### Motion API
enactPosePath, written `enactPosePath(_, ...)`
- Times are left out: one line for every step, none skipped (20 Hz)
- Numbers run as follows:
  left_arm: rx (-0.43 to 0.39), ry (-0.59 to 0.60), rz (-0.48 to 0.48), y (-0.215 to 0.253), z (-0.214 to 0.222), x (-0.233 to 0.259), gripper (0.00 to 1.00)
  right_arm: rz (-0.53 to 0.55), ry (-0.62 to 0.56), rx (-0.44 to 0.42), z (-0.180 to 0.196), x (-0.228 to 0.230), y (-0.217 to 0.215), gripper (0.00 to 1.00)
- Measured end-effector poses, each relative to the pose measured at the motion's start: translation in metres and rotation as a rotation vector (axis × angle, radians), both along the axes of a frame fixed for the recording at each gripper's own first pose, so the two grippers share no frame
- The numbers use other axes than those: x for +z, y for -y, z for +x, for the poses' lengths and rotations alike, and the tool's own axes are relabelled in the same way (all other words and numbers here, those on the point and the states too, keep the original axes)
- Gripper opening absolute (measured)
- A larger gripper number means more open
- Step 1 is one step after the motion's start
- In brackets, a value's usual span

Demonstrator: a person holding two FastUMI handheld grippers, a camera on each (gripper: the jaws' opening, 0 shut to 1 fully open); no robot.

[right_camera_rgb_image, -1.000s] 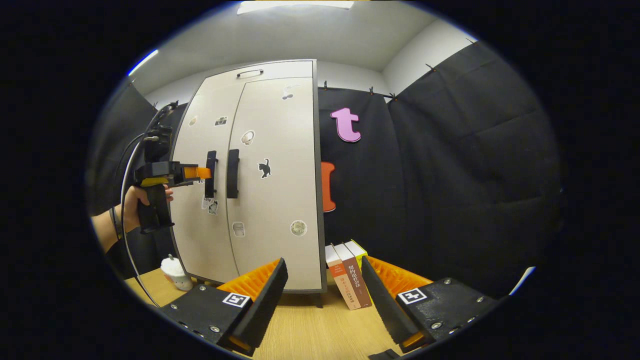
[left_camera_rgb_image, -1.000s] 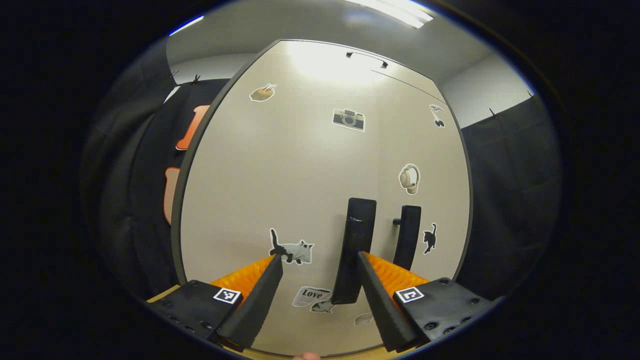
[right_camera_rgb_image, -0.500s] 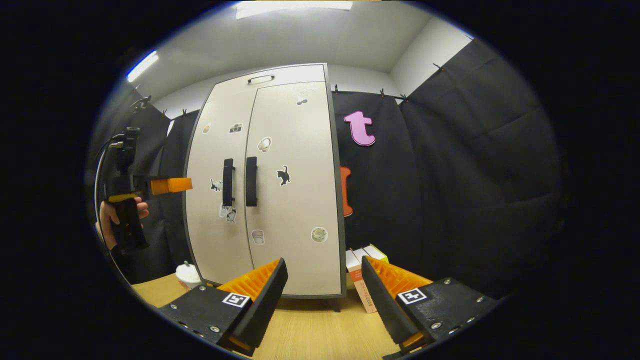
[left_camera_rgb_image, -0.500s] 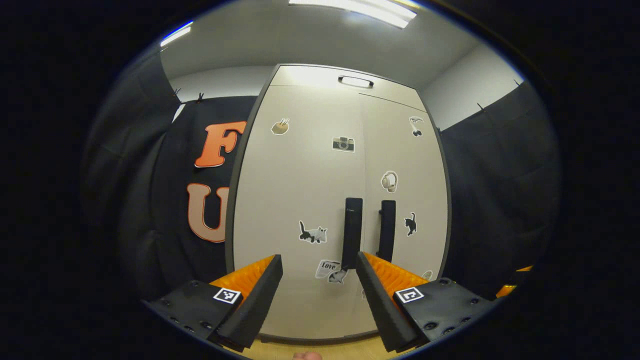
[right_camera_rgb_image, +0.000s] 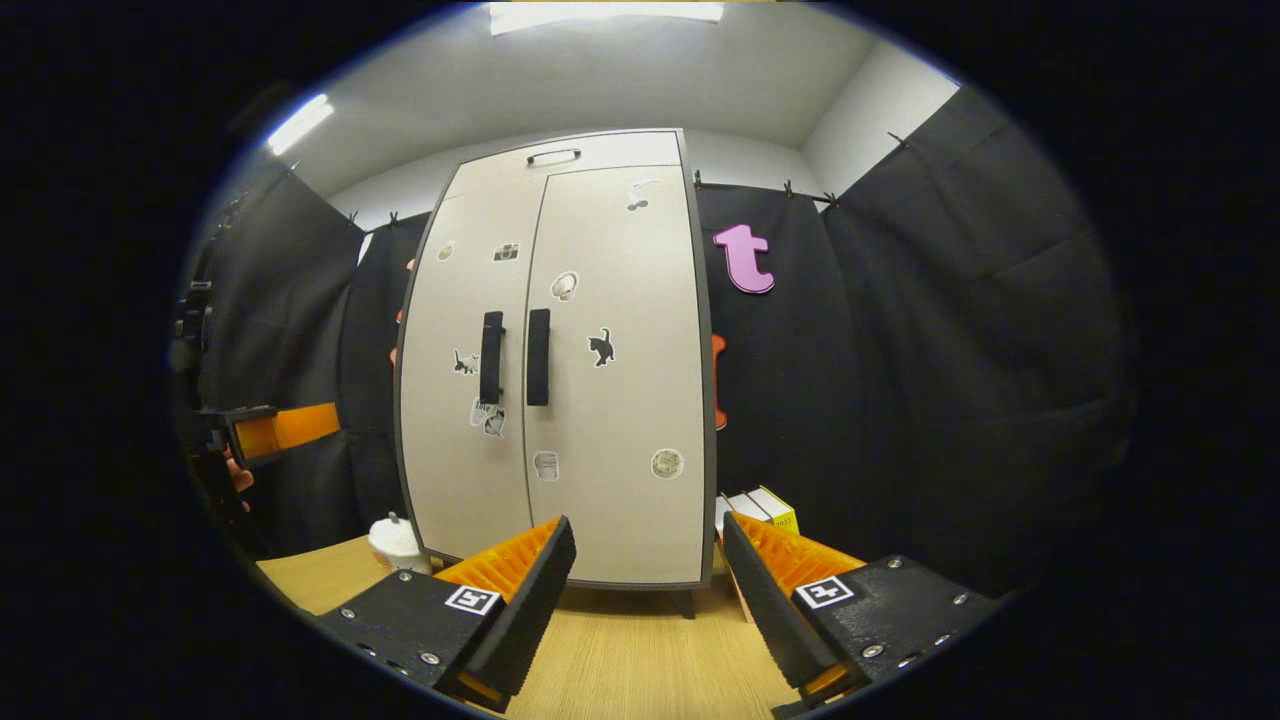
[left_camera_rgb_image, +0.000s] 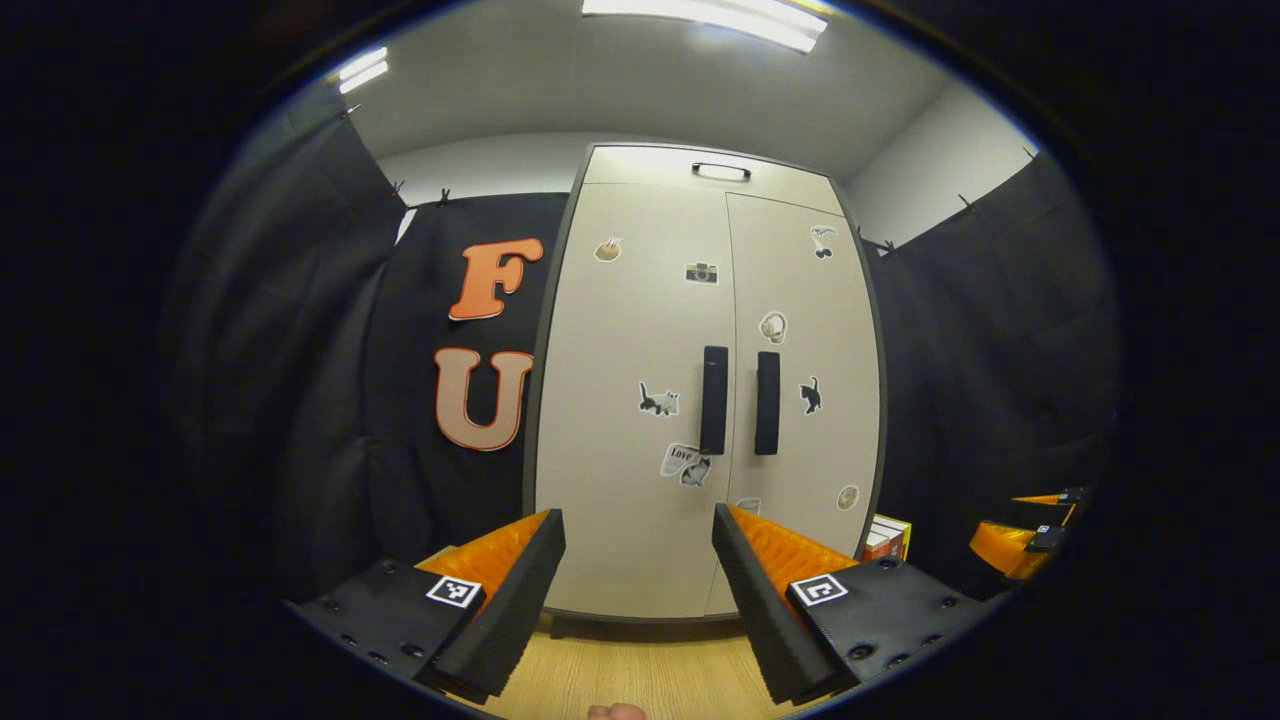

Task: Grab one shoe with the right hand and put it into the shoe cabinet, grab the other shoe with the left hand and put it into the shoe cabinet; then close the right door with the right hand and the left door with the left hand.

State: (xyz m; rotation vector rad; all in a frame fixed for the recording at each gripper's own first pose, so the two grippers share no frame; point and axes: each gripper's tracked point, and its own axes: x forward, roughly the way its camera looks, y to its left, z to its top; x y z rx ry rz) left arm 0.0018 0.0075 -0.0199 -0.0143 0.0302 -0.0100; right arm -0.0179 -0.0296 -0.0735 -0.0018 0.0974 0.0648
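Note:
The beige shoe cabinet [left_camera_rgb_image: 640, 330] [right_camera_rgb_image: 620, 420] stands on the wooden table with both doors flat and flush. Two black handles [left_camera_rgb_image: 714, 400] [right_camera_rgb_image: 491, 357] sit side by side at the middle seam. Stickers dot the doors. My left gripper [left_camera_rgb_image: 637, 600] is open, held well back from the cabinet front with nothing between its fingers. My right gripper [right_camera_rgb_image: 645, 610] is open too, also back from the cabinet and empty. In the right gripper view the left gripper [right_camera_rgb_image: 270, 432] and a hand [right_camera_rgb_image: 240, 475] appear at the far left. In the left gripper view the right gripper [left_camera_rgb_image: 1030, 525] shows at the far right edge.
Several books [right_camera_rgb_image: 760, 508] [left_camera_rgb_image: 885, 538] lean against the black cloth right of the cabinet. A small white lidded cup [right_camera_rgb_image: 397, 542] stands on the wooden table [right_camera_rgb_image: 620, 660] by the cabinet's left corner. Black cloth walls enclose the booth.
My left gripper has pulled back from the left handle, so the whole cabinet now fits in its view. My right gripper has drawn back a little too.

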Motion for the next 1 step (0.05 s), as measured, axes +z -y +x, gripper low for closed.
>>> enactPosePath(0.016,-0.011,-0.004,-0.0022,-0.0077,-0.0080,0.96,-0.008,-0.006,0.002,-0.0022,-0.0029,-0.0021,0.92)
